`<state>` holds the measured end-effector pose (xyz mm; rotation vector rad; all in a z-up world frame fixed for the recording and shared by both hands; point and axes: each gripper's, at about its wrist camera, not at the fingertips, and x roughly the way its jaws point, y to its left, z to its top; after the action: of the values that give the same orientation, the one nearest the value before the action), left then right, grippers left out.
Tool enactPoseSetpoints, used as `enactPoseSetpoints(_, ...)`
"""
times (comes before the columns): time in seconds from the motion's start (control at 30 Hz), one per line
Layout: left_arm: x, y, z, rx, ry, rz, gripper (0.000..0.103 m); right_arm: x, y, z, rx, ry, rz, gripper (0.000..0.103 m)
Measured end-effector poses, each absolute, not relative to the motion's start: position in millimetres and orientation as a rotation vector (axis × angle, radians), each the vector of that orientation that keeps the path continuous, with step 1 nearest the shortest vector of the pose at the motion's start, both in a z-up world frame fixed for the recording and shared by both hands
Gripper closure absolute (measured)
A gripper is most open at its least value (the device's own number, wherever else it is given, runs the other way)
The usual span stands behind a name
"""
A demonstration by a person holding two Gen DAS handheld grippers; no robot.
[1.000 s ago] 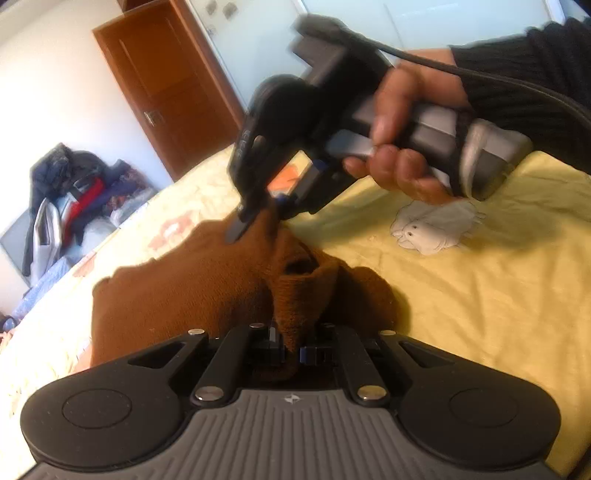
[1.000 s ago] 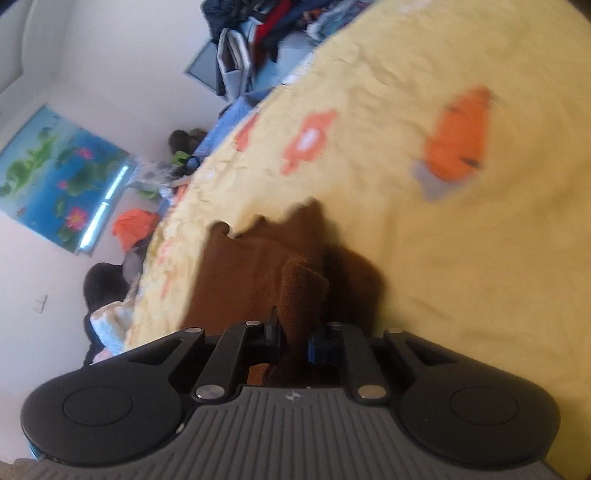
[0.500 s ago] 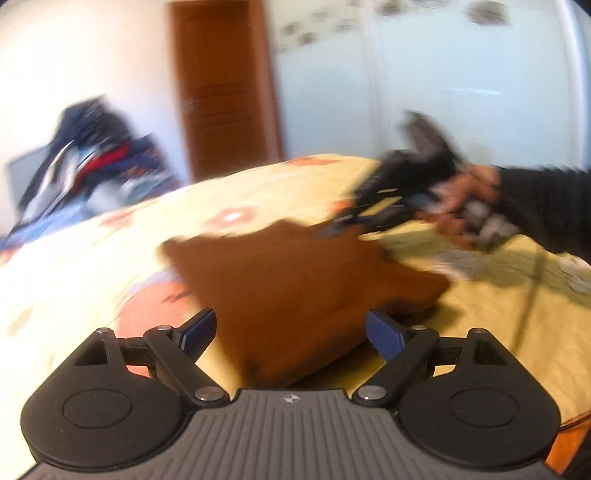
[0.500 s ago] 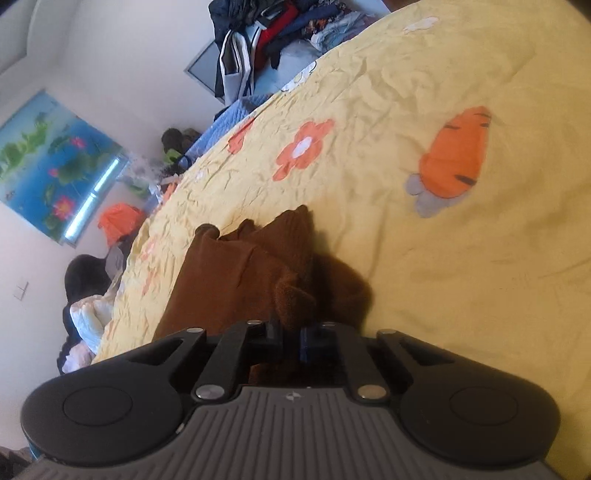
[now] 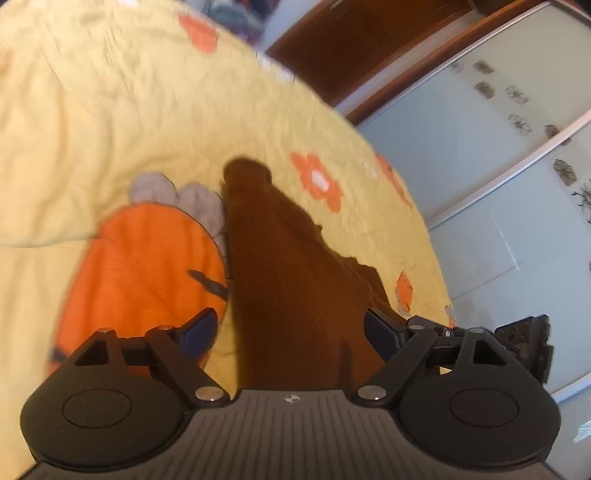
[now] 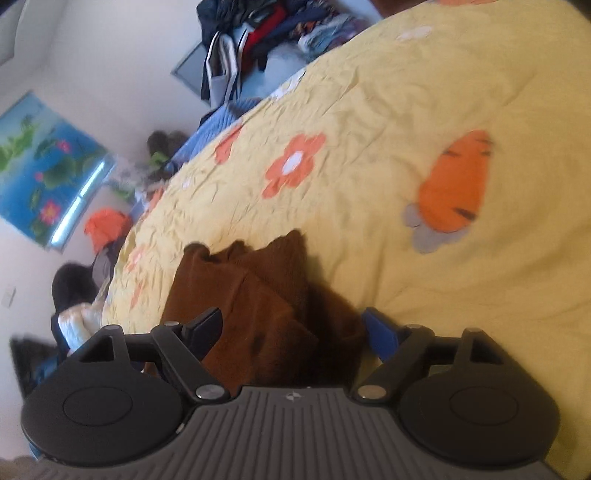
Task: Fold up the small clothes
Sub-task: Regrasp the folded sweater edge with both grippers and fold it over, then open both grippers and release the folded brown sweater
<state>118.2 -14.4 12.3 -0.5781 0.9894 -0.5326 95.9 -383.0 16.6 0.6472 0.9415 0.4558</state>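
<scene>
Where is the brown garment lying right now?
The brown garment lies on the yellow bedspread, ahead of both grippers; in the left wrist view it borders the orange carrot print.

Garment on a bedspread, seen from both wrist cameras.

The garment point(image 5: 284, 280) lies on the bedspread point(image 5: 92, 118), reaching forward between the spread fingers of the left gripper point(image 5: 290, 334), with a carrot print point(image 5: 147, 266) touching its left edge. In the right view, the folded garment point(image 6: 251, 295) lies between the right gripper's point(image 6: 291, 332) fingers; a clothes pile point(image 6: 258, 33) lies beyond the bedspread's far edge.
</scene>
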Motion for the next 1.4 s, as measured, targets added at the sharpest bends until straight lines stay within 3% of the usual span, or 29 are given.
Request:
enactPoseSetpoints(0.03, 125.4, -23.1, 10.3, -0.561, 0.987, -0.533, 0.056, 97.9, -379.7, 16.4, 0.643, 0.956, 0.471, 0.038)
enactPoseSetpoints(0.07, 130.6, -30.4, 7.9, -0.533, 1.01, -0.518, 0.082, 100.6, -375.3, 13.2, 0.643, 0.989, 0.487, 0.066)
enactPoseSetpoints(0.17, 130.7, -39.9, 15.9, -0.444, 0.984, -0.499, 0.088, 101.7, -374.7, 10.0, 0.635, 1.007, 0.494, 0.072)
enactPoseSetpoints(0.43, 137.7, -7.1, 75.7, -0.3, 0.817, -0.448, 0.089, 108.7, -355.8, 41.9, 0.715, 0.865, 0.619, 0.075)
enactPoseSetpoints(0.5, 153.7, 1.8, 74.3, -0.262, 0.824, -0.386, 0.085, 125.7, -339.3, 39.4, 0.727, 0.856, 0.611, 0.074)
enactPoseSetpoints(0.53, 159.8, 4.5, 69.2, -0.221, 0.828, -0.348, 0.08, 134.1, -330.2, 34.7, 0.73, 0.86, 0.594, 0.07)
enactPoseSetpoints(0.6, 164.5, 17.2, 54.3, -0.214, 0.891, -0.261, 0.079, 148.6, -312.4, 21.7, 0.699, 0.896, 0.531, 0.047)
enactPoseSetpoints(0.7, 131.6, 51.1, 48.3, -0.379, 0.878, -0.352, 0.077, 148.3, -302.5, 15.1, 0.708, 0.925, 0.494, 0.036)
enactPoseSetpoints(0.73, 116.4, 60.9, 47.1, -0.423, 0.877, -0.383, 0.064, 138.1, -305.6, 21.0, 0.723, 0.903, 0.52, 0.033)
enactPoseSetpoints(0.77, 101.4, 68.9, 44.1, -0.469, 0.889, -0.408, 0.04, 126.7, -309.6, 27.6, 0.73, 0.883, 0.542, 0.027)
enactPoseSetpoints(0.83, 71.5, 76.2, 34.5, -0.541, 0.903, -0.47, 0.029, 103.1, -318.0, 39.6, 0.73, 0.868, 0.576, 0.027)
enactPoseSetpoints(0.93, 48.7, 62.9, 14.0, -0.569, 0.998, -0.535, 0.03, 84.1, -317.4, 41.1, 0.71, 0.916, 0.608, 0.027)
enactPoseSetpoints(1.0, 36.8, 47.2, 15.7, -0.491, 0.954, -0.532, 0.037, 86.3, -304.2, 31.4, 0.627, 0.985, 0.573, 0.032)
enactPoseSetpoints(1.03, 36.2, 39.7, 17.4, -0.452, 0.975, -0.516, 0.071, 89.2, -297.5, 22.3, 0.604, 1.018, 0.562, 0.042)
enactPoseSetpoints(1.07, 37.3, 36.2, 17.5, -0.445, 1.01, -0.501, 0.083, 90.7, -293.0, 18.7, 0.611, 1.012, 0.588, 0.064)
enactPoseSetpoints(1.13, 32.9, 39.8, 25.4, -0.457, 1.019, -0.483, 0.086, 90.2, -286.4, 19.8, 0.604, 1.032, 0.608, 0.071)
enactPoseSetpoints(1.27, 11.5, 44.1, 34.2, -0.368, 0.994, -0.509, 0.085, 75.2, -289.0, 35.1, 0.587, 1.007, 0.671, 0.072)
enactPoseSetpoints(1.33, 1.6, 36.8, 30.7, -0.252, 0.954, -0.466, 0.077, 70.6, -291.5, 23.7, 0.594, 1.033, 0.647, 0.064)
enactPoseSetpoints(1.4, -16.3, 31.1, 39.1, -0.165, 0.866, -0.457, 0.072, 63.8, -298.3, 13.1, 0.646, 1.013, 0.636, 0.045)
